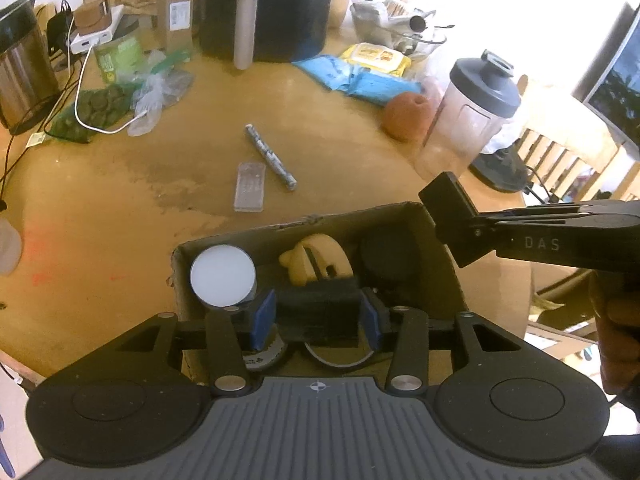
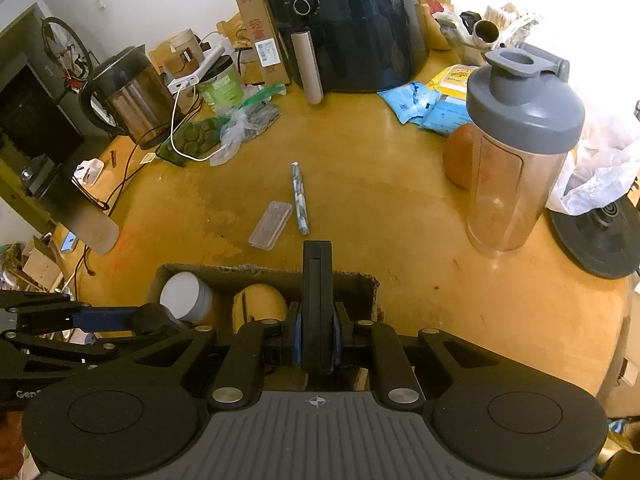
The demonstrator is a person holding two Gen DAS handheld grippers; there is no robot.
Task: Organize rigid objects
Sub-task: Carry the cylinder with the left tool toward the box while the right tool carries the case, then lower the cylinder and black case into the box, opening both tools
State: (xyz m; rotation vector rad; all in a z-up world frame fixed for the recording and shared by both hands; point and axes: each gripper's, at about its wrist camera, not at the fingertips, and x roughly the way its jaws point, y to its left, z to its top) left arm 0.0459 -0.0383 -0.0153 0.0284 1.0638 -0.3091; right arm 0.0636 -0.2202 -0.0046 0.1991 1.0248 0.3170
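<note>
A cardboard box [image 1: 444,248] sits at the table's near edge, holding a white round lid [image 1: 222,275], a yellow tape dispenser [image 1: 316,258] and a dark round thing [image 1: 384,256]. My left gripper [image 1: 317,316] is shut on a black block [image 1: 318,310] inside the box. My right gripper [image 2: 317,336] is shut on a flat black rectangular object [image 2: 317,304], held upright over the box [image 2: 368,280]; it also shows in the left wrist view [image 1: 448,200]. A clear plastic case [image 1: 250,186] and a patterned pen-like stick [image 1: 271,158] lie on the table beyond the box.
A shaker bottle [image 2: 520,148] stands at right beside an orange ball [image 2: 458,156]. A black air fryer [image 2: 352,20], kettle [image 2: 128,92], blue packets [image 2: 424,104], plastic bags [image 2: 240,128] and a white cable [image 2: 176,132] crowd the far side.
</note>
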